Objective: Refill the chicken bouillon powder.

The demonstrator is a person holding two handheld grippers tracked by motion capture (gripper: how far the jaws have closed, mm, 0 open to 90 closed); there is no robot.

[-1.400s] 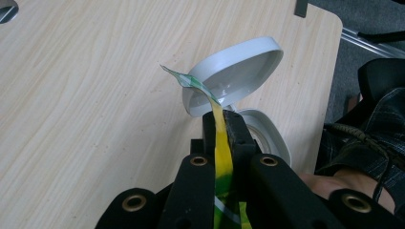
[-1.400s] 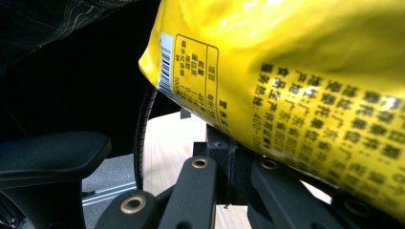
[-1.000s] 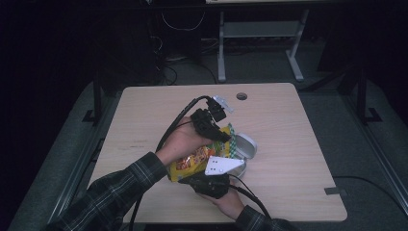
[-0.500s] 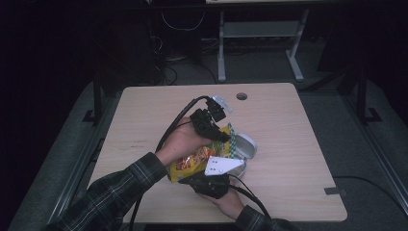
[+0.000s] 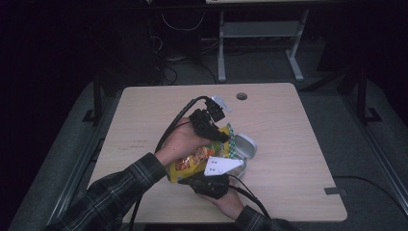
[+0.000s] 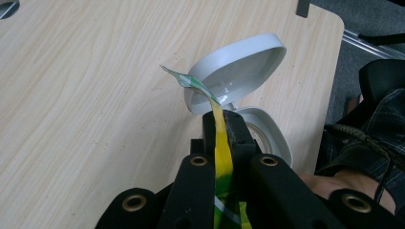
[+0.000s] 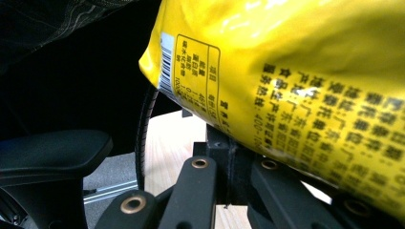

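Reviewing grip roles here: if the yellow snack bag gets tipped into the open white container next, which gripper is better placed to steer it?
Probably the left gripper. Its jaws are shut on the snack bag edge directly above the open white container. The right gripper sits under the bag's lower end, nearer the person.

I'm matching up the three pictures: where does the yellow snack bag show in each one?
High view: the yellow snack bag sits centre, between both grippers.
Left gripper view: its edge stands pinched between the jaws, bottom centre.
Right gripper view: its printed back covers the upper right.
Shared landmark: the wooden table.
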